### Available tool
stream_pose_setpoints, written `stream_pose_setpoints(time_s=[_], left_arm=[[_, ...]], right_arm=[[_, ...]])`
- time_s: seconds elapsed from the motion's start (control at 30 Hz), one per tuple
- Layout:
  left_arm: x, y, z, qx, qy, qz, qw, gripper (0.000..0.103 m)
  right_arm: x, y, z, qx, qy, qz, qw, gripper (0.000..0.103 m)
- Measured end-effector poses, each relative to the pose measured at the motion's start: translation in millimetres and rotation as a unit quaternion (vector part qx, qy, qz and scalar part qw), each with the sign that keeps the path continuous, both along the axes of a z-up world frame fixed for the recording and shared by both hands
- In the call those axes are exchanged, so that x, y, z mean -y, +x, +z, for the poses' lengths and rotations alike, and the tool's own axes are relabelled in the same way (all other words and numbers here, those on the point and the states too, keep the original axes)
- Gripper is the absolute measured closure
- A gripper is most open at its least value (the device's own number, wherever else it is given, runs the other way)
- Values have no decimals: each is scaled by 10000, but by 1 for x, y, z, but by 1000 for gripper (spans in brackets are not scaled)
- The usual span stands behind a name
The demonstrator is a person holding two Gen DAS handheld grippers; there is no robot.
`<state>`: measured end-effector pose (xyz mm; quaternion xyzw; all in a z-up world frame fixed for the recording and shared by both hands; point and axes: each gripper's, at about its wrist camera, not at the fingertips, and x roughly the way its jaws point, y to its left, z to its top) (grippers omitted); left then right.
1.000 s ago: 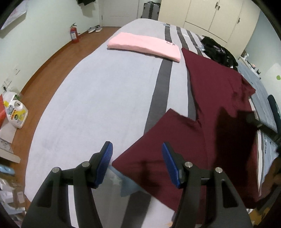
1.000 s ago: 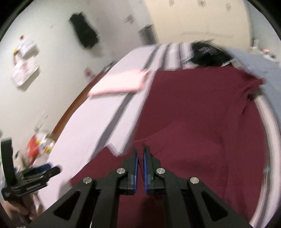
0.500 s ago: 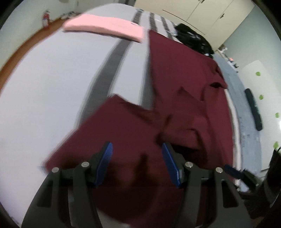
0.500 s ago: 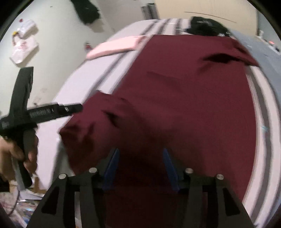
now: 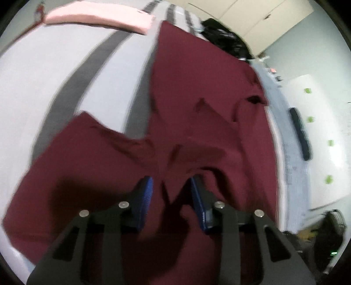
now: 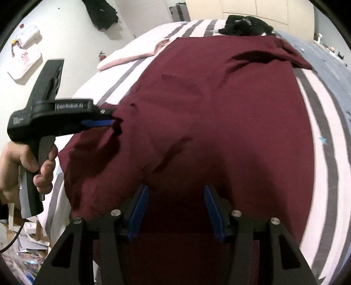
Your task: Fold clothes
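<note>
- Bed [image 6: 318, 122], with its white and grey striped cover, carries everything; compared with a second ago both cameras sit lower and closer over it, looking steeply down.
- Maroon T-shirt [image 6: 219, 109] lies spread along the bed, collar end towards twelve o'clock in the right wrist view. Its near sleeve [image 5: 83, 157], which lay flat out to the side a second ago, now shows bunched folds where it meets the body.
- Black clothes pile [image 6: 245, 26] waits at twelve o'clock beyond the shirt, apparently not yet folded.
- Pink folded garment [image 5: 98, 17] rests at eleven o'clock in the left wrist view, in the same spot as before; it looks done.
- Left gripper [image 5: 172, 198] has just been closing: the blue fingers stand much nearer each other than half a second ago, with a ridge of maroon cloth raised between them. In the right wrist view one blue finger [image 6: 96, 123] meets the shirt at the sleeve seam. Whether the pads already press the cloth I cannot tell.
- Right gripper [image 6: 175, 210] was pinched together a second ago and has since let its fingers part to about half way; they straddle the shirt's near portion at six o'clock and hold nothing.
- Judgement: the sleeve fold is being set up, with the left side about to take hold first and the right positioned to follow.
</note>
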<state>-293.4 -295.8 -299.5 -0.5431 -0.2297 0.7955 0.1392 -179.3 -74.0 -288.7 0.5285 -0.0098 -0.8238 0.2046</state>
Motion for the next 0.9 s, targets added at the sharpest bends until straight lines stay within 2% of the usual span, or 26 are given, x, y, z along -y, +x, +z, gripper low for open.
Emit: stream_pose_setpoints(time_s=[0.1,0.23,0.3,0.33,0.53,0.57,0.6,0.63,0.67,0.9], left_arm=[[-2,3,-1,158,165,-26,9997,70],[8,13,5,57,-104,146,9998,69],[13,16,8,11,-118,197,9997,57],[15,16,9,-4,-109,215,9997,55],[-2,5,-12,117,-231,-124,9996,53],[-7,4,-14,88,-280,-190,9994,63],[-10,4,-13,1,-333,-241,9992,80],[-12,4,-11,-103,-385,-294,9988,86],[-12,5,-9,-174,-366,-327,9986,100],[25,22,28,-550,-254,-177,9980,100]], right_arm=[[7,0,-4,7,-30,66,10000,54],[11,-4,-11,20,-61,19,10000,54],[13,-7,-14,8,-70,-25,10000,54],[15,-9,-15,-5,-75,-31,10000,54],[23,-14,-20,-56,-83,26,9999,53],[24,-14,-20,-55,-85,44,9999,53],[23,-12,-19,-60,-98,75,9999,53],[24,-12,-18,-64,-91,101,9999,53],[25,-11,-18,-69,-80,129,9999,53],[30,-4,-16,-88,-109,270,9995,53]])
